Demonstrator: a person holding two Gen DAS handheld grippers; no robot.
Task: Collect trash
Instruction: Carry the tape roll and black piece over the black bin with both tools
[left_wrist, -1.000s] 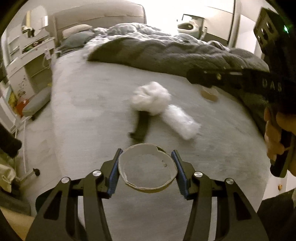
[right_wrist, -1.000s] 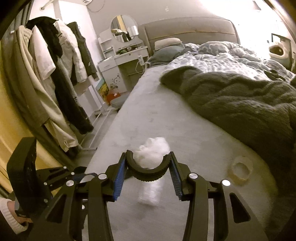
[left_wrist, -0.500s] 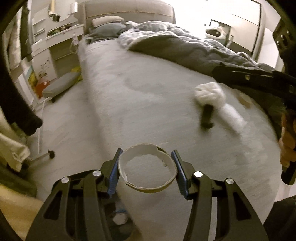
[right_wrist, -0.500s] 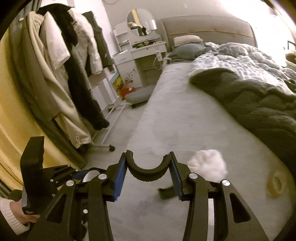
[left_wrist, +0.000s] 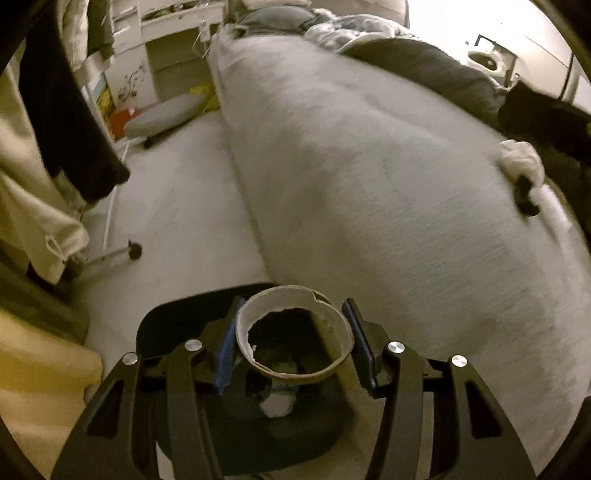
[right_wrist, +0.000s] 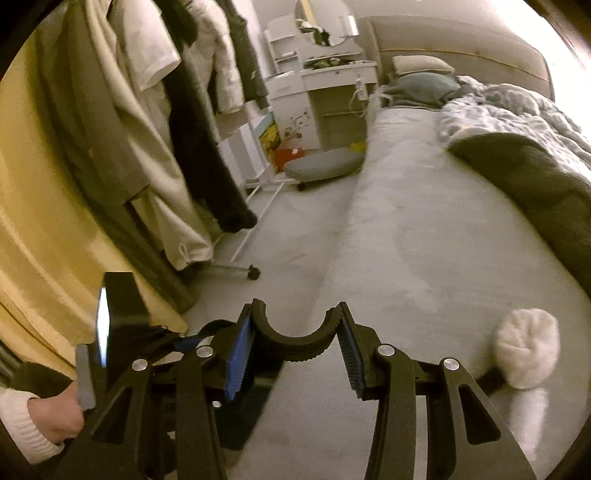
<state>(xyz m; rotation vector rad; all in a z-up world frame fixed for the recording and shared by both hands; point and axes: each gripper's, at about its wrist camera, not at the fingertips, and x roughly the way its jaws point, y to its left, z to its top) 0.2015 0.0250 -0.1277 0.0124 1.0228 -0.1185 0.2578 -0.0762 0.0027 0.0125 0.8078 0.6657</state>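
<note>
Cardboard ring (left_wrist: 293, 334) sits clamped between the left gripper (left_wrist: 291, 341) fingers, poised over the black bin (left_wrist: 177, 321) at six o'clock, presumably for dropping. Right gripper (right_wrist: 295, 341) fingers pinch a black curved piece (right_wrist: 295, 345). White wad (right_wrist: 526, 356) remains on the bed (right_wrist: 424, 258) at three o'clock.

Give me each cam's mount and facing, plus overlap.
Left wrist: on the left tongs, tilted down over a black bin beside the bed; they clamp a cardboard ring.
Right wrist: on the right tongs, clamping a black curved piece; left hand visible.
Shared: bed, white wad, hanging clothes.
</note>
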